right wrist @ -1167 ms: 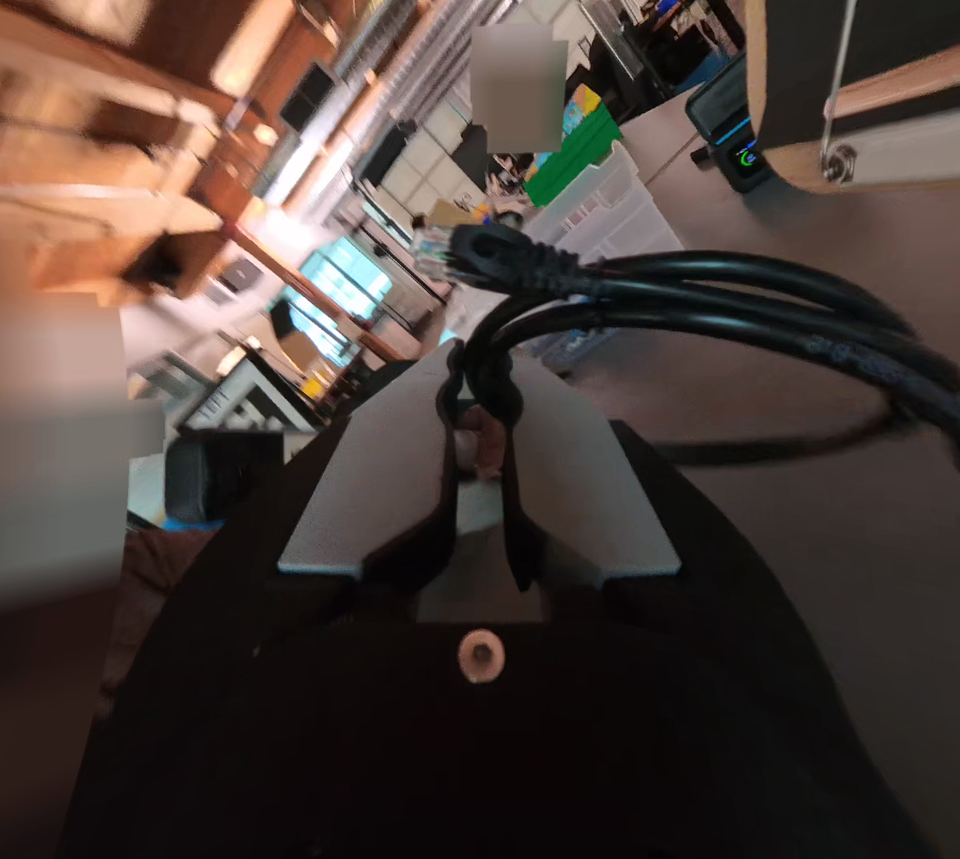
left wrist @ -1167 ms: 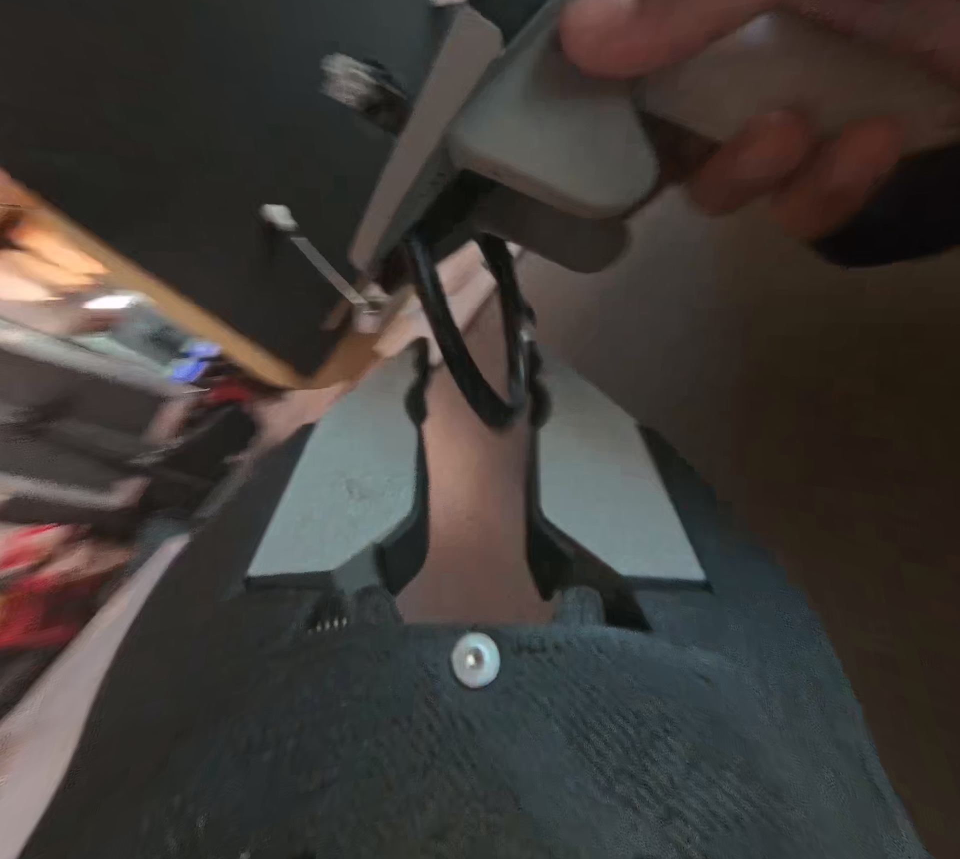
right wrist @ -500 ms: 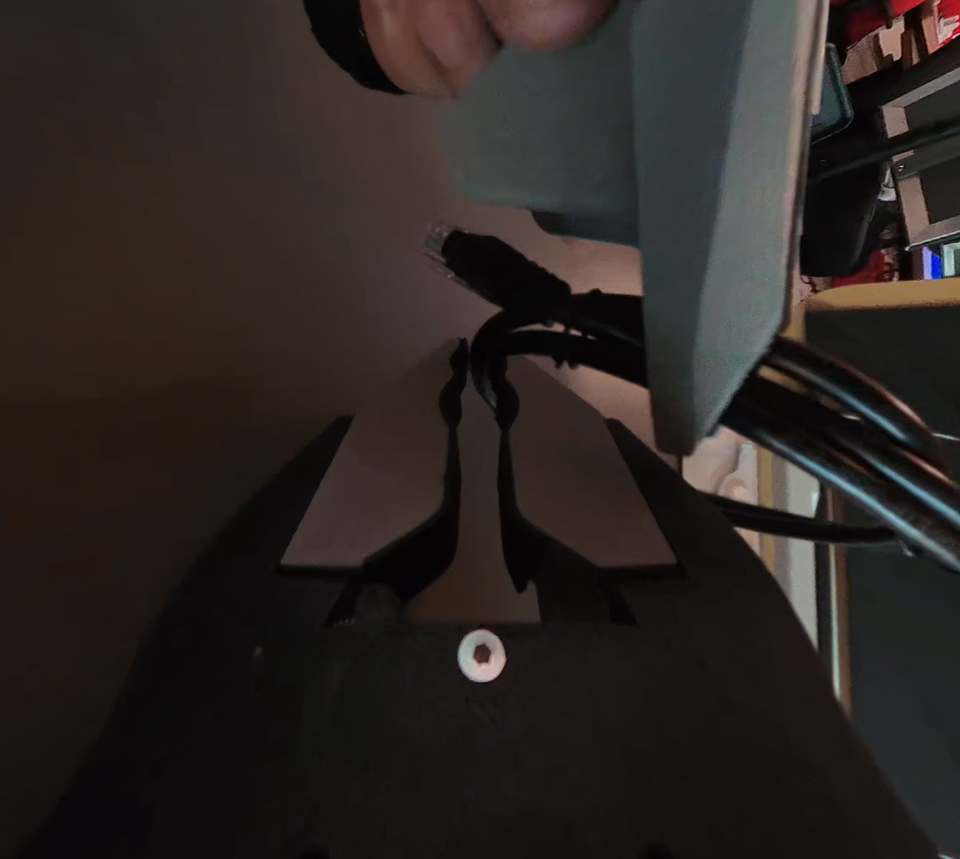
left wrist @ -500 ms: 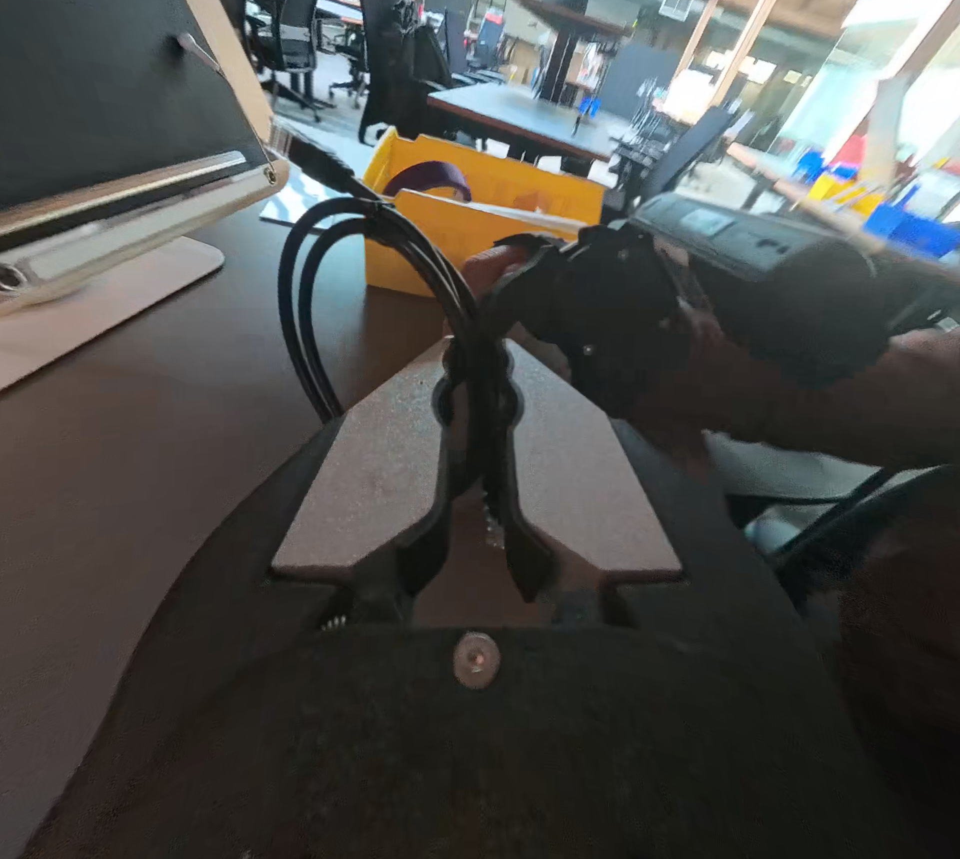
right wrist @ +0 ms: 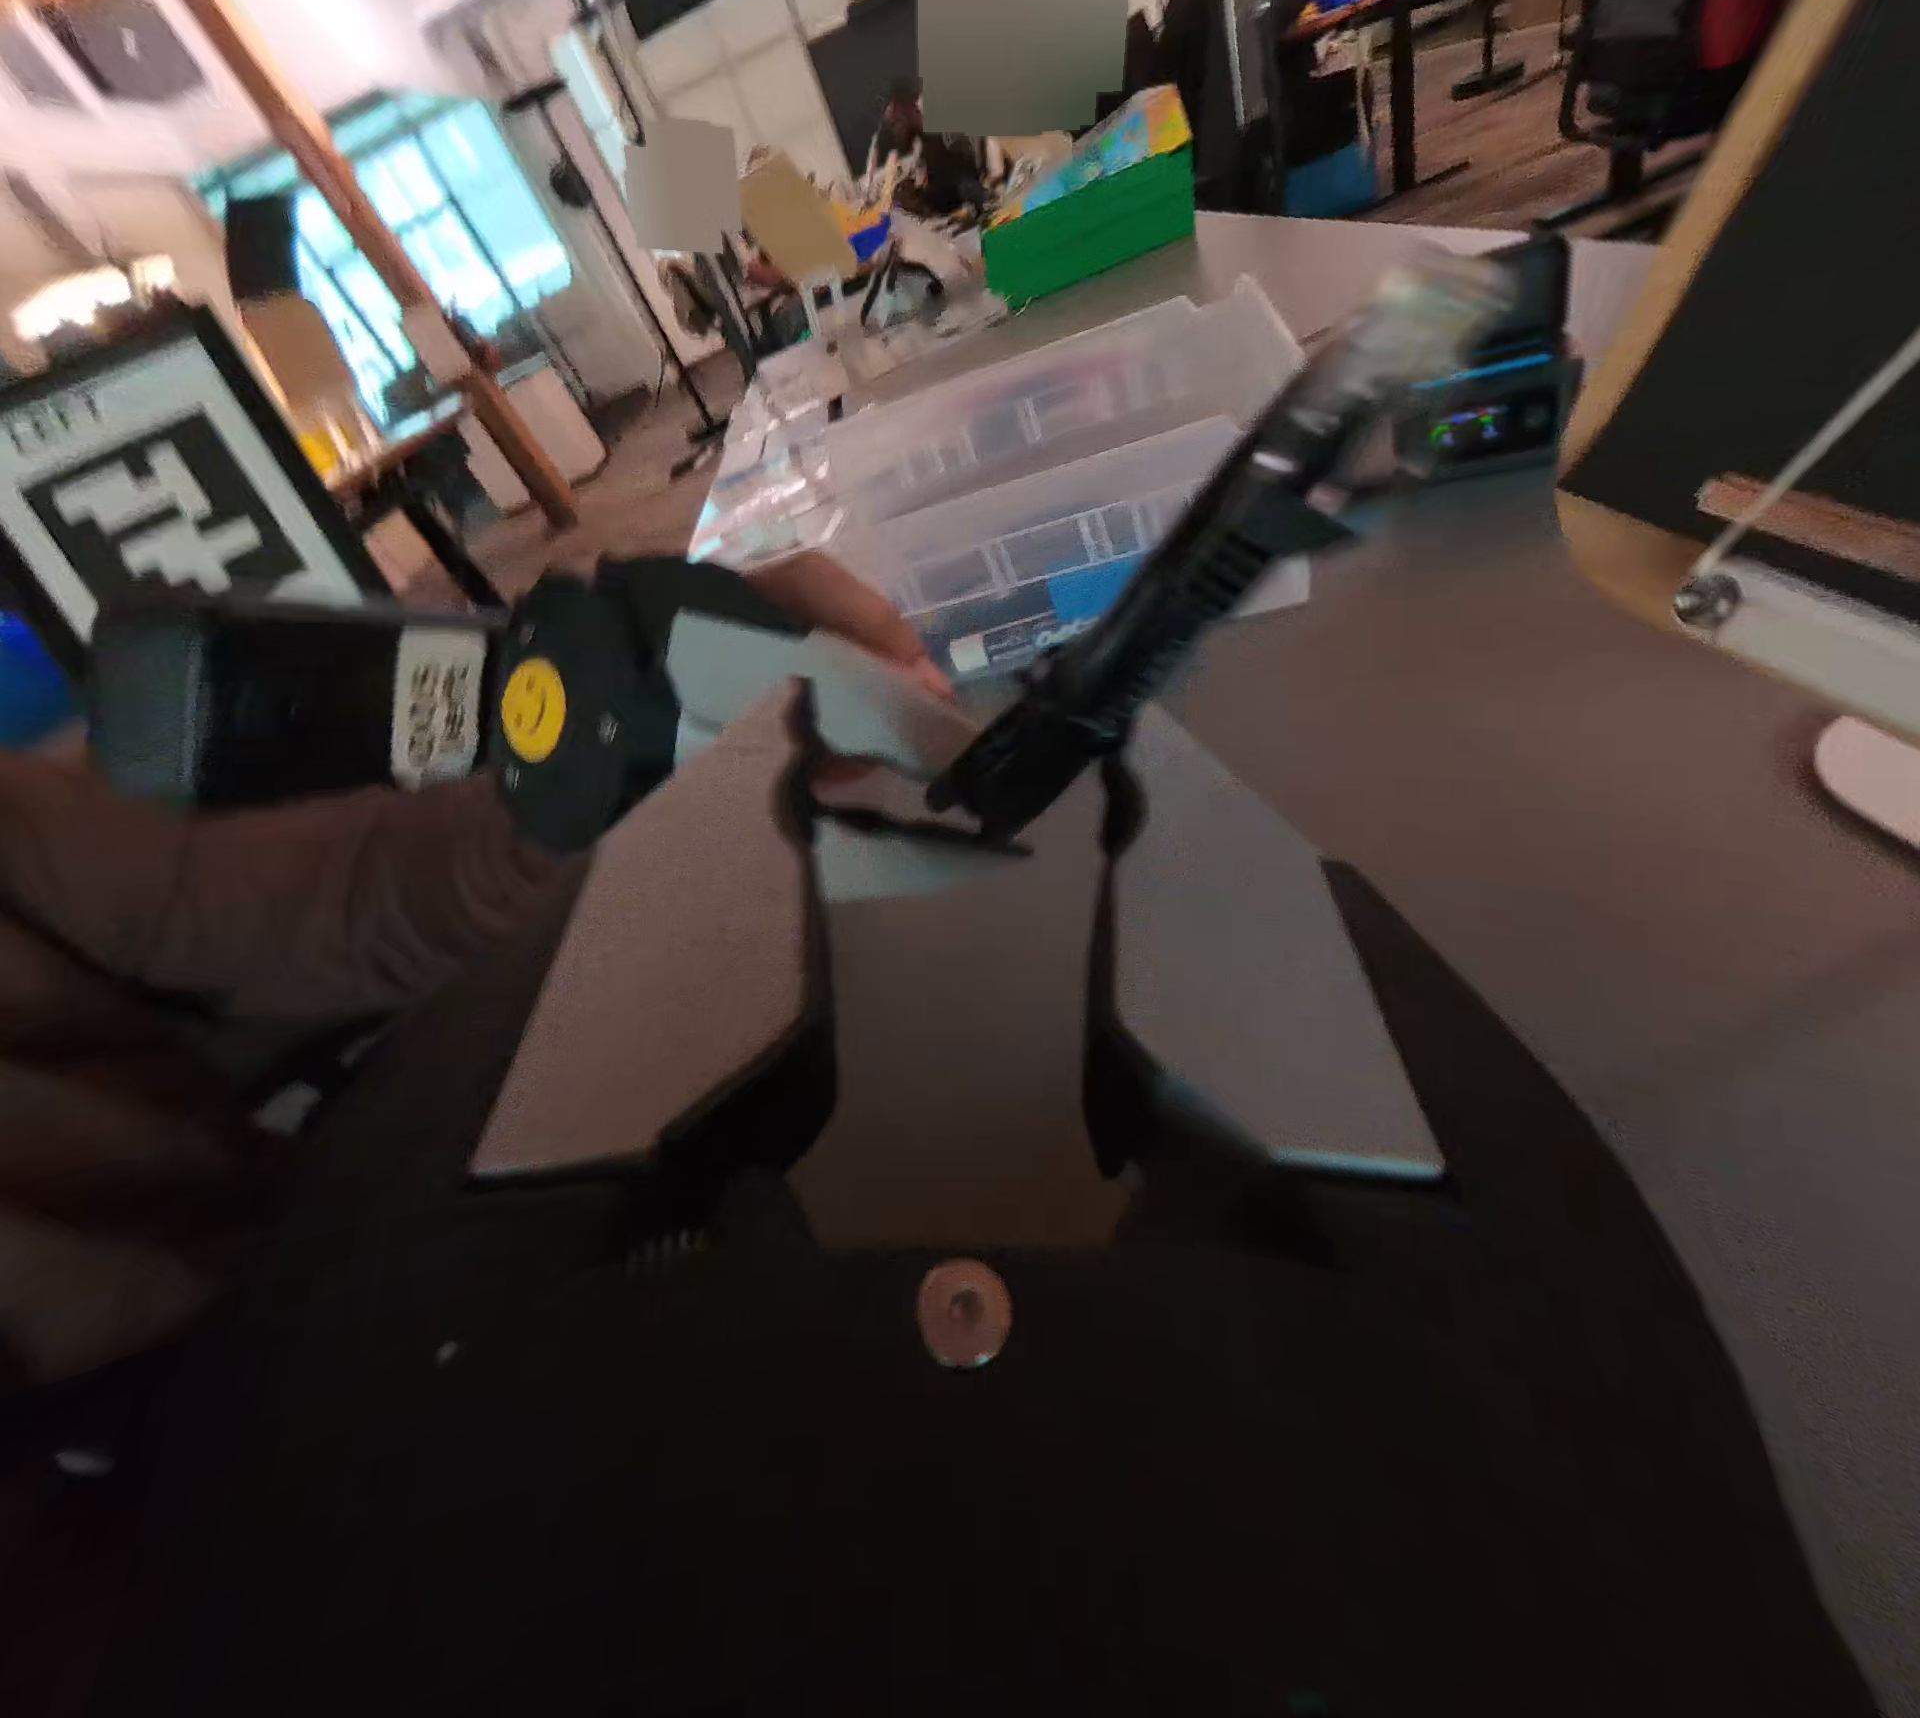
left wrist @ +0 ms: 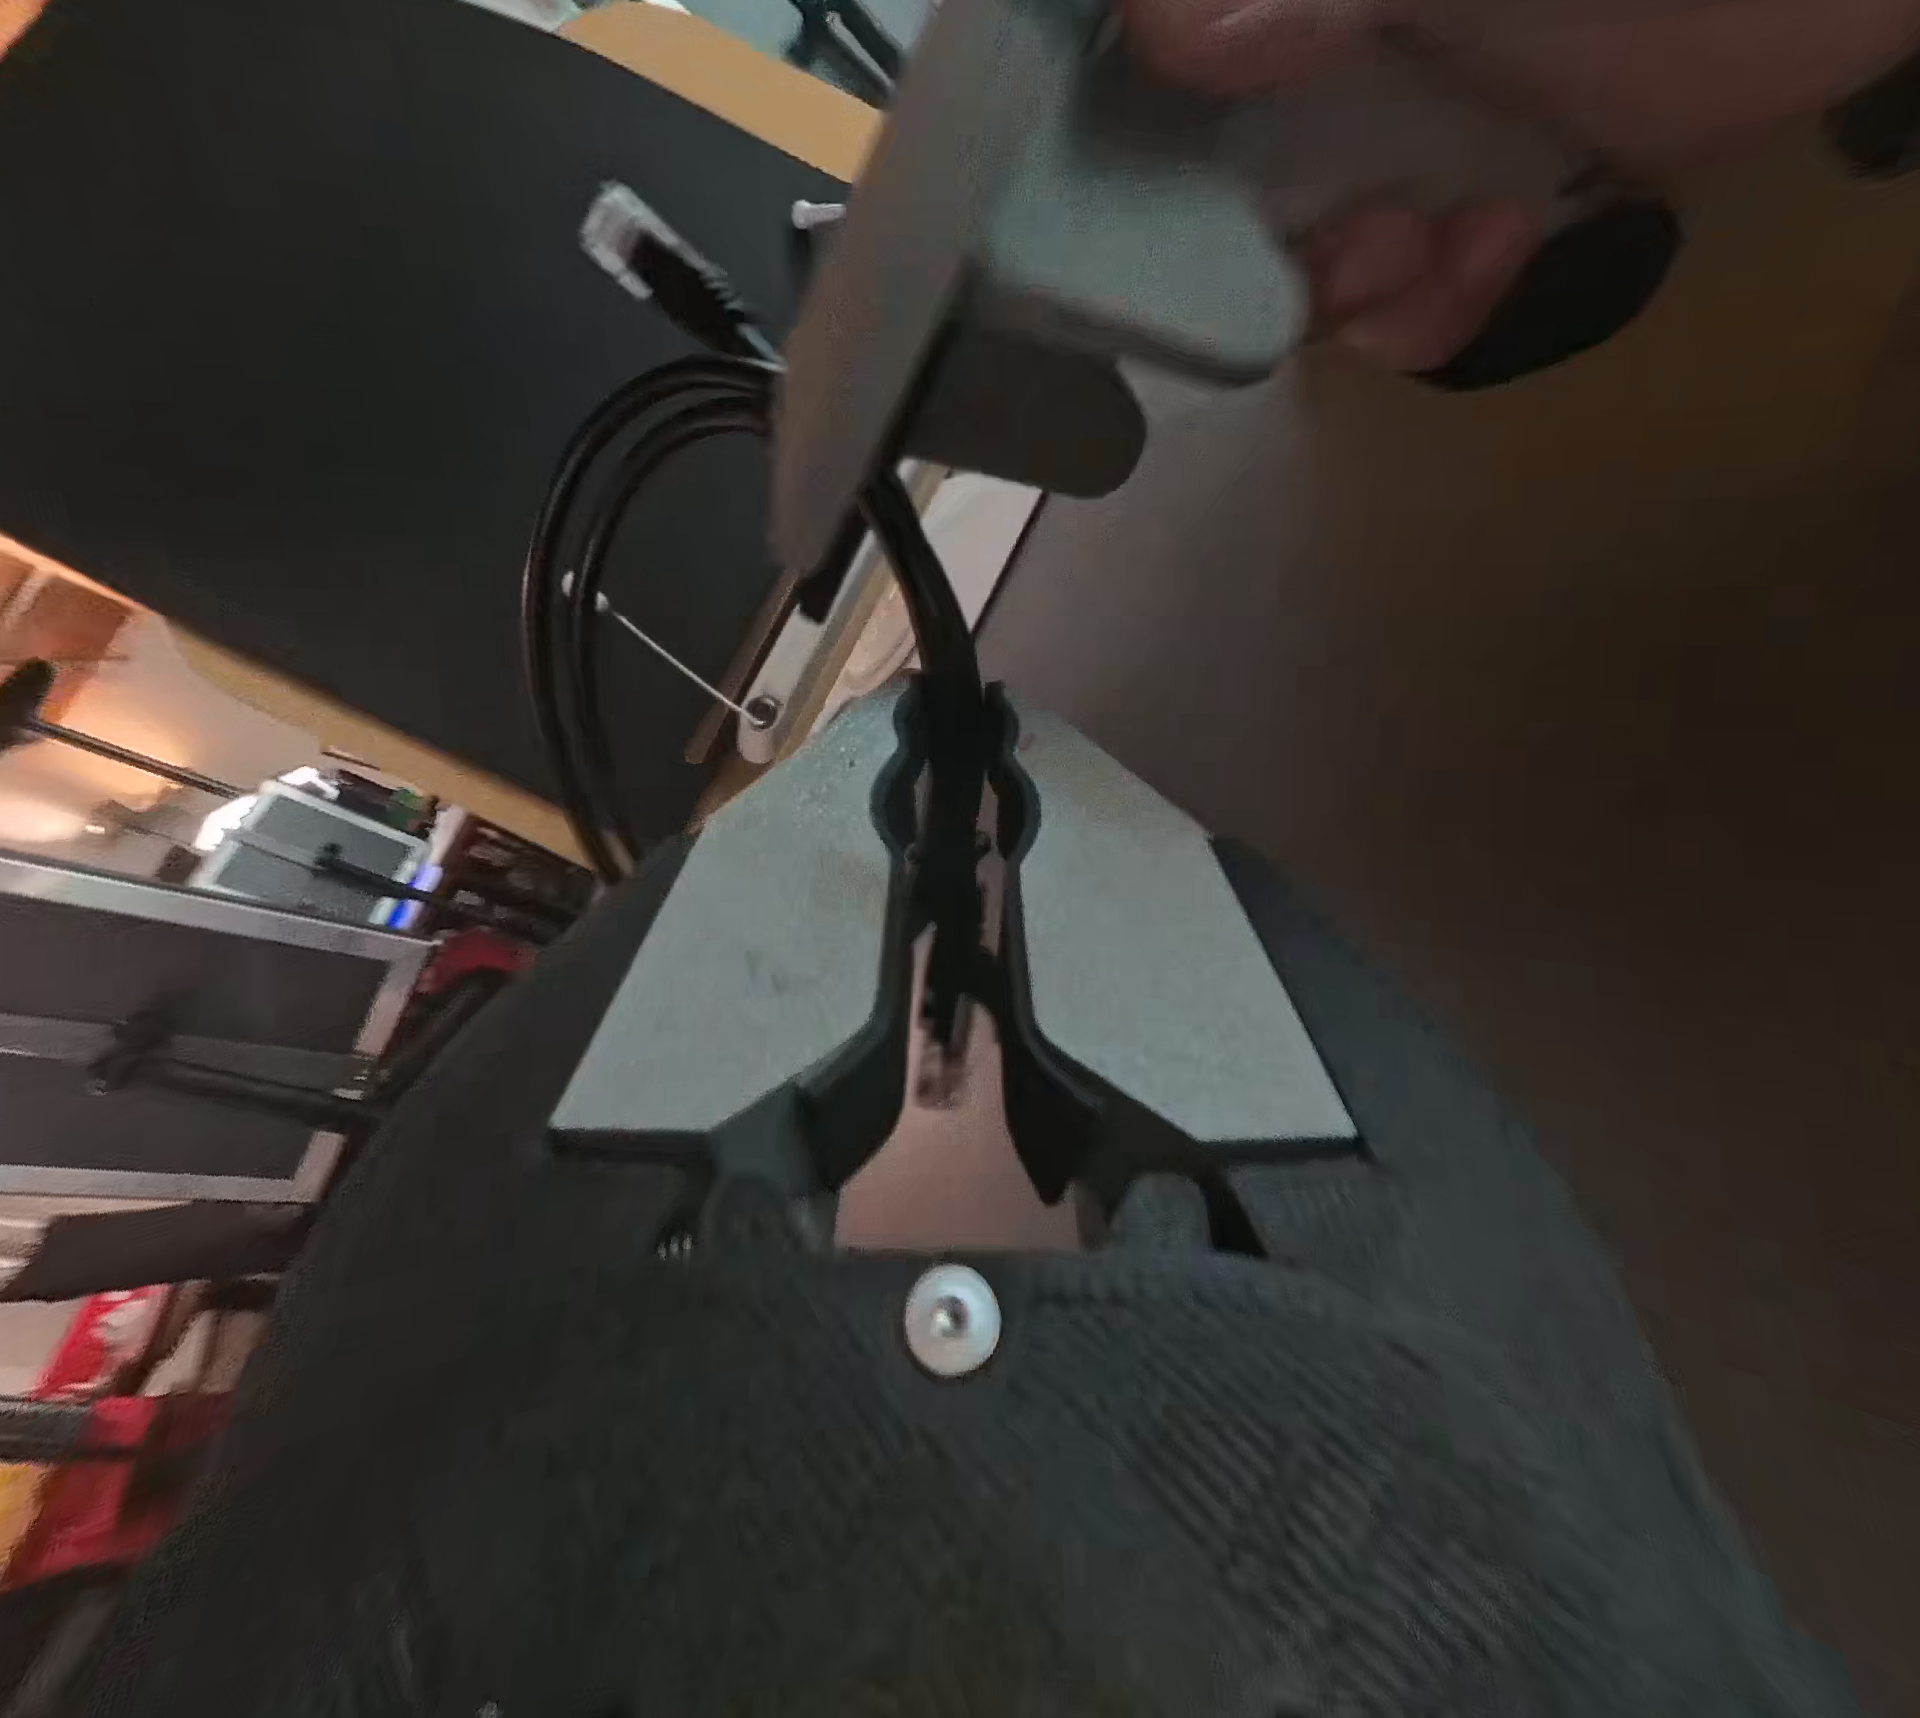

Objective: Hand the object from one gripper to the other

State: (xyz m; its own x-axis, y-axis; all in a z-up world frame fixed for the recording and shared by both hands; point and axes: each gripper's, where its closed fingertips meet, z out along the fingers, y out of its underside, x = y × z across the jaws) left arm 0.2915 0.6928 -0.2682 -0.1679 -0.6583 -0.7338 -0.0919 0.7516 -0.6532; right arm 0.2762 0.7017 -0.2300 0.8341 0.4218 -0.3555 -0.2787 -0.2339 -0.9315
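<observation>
A coiled black network cable (left wrist: 561, 588) with a clear plug (left wrist: 621, 240) hangs in the air. My left gripper (left wrist: 951, 728) is shut on its strands, which run down between the jaws. The right gripper's grey fingers (left wrist: 883, 297), held by a hand (left wrist: 1507, 6), sit just above and cover part of the loop. In the right wrist view my right gripper (right wrist: 956, 769) is open, jaws wide apart. The cable's ribbed plug end (right wrist: 1195, 588) slants up past the right fingertip. The left gripper's black body (right wrist: 561, 712) shows at the left.
A black board with a wooden edge (left wrist: 312, 266) stands close behind the cable. On the dark table (right wrist: 1507, 785) lie clear plastic boxes (right wrist: 1039, 463), a green bin (right wrist: 1091, 234) and a small black device with a lit screen (right wrist: 1475, 421). A black-and-white marker board (right wrist: 156, 484) stands at left.
The left gripper was open around the loop, then closed on the cable and still holds it. The right gripper's jaws, narrow on the cable before, are now wide apart. Both views swung.
</observation>
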